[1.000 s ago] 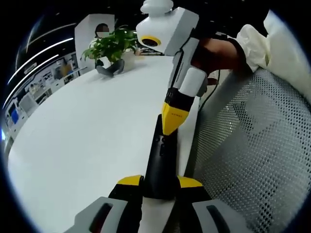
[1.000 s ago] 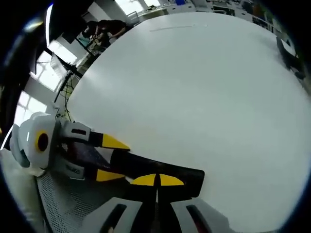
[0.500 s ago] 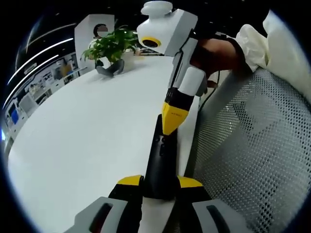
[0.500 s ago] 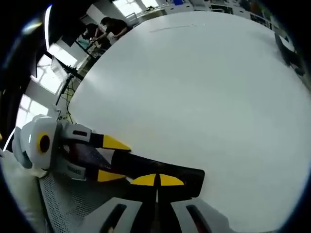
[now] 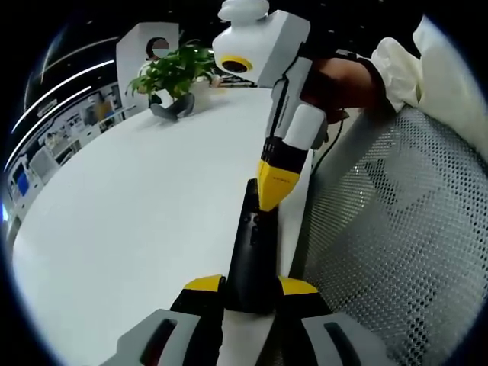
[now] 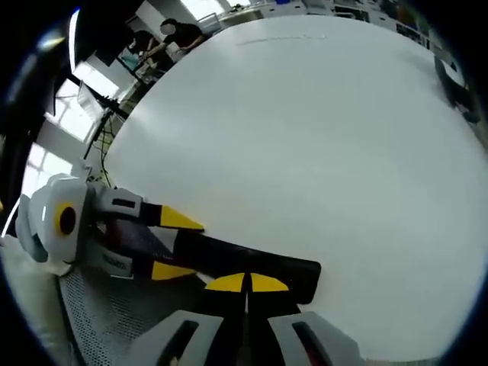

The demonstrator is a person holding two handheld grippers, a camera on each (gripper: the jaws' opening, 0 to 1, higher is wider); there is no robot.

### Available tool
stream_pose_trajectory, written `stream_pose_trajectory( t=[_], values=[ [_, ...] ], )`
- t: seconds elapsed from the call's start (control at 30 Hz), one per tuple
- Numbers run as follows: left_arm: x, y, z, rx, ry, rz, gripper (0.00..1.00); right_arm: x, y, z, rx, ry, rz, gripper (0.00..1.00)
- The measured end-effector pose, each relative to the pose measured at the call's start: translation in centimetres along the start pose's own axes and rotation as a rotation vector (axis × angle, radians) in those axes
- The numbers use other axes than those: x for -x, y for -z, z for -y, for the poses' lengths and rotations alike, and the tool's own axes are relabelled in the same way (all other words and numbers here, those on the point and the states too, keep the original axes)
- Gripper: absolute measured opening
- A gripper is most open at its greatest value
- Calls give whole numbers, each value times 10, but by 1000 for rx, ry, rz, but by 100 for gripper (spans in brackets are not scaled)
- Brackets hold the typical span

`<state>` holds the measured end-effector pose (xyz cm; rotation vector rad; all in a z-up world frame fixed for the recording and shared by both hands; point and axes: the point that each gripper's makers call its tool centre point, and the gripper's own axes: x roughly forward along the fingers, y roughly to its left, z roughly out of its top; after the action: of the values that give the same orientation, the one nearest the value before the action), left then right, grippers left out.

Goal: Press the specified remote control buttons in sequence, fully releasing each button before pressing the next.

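on the left we clamp the remote control [image 5: 252,255] by its near end between the jaws of the left gripper [image 5: 250,285], its length lying on the white bench [image 5: 137,221] close to the edge. moving right, the right gripper [image 5: 276,187] has its jaws together, tip down on the remote's upper face. we judge the risks so: pressing off-centre could catch a neighbouring button, or pushing sideways could twist the remote in our clamp and slide it toward the mesh chair [image 5: 396,252]. a shallow lift might not fully release the button.
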<state>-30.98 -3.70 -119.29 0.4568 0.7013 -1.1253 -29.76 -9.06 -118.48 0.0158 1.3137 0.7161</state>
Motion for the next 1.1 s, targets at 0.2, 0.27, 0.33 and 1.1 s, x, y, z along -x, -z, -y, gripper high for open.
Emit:
stream_pose_trajectory(
  t=[0.2,0.27,0.33,1.1],
  values=[
    [0,0,0,-2,0,-2,26,0,2,1,4,12,-12,0],
    [0,0,0,-2,0,-3,26,1,3,1,-5,12,-14,0],
    [0,0,0,-1,0,-4,26,1,3,2,-16,11,-15,0],
    [-1,-1,-1,0,-1,-2,26,1,8,6,4,65,-49,0]
  ],
)
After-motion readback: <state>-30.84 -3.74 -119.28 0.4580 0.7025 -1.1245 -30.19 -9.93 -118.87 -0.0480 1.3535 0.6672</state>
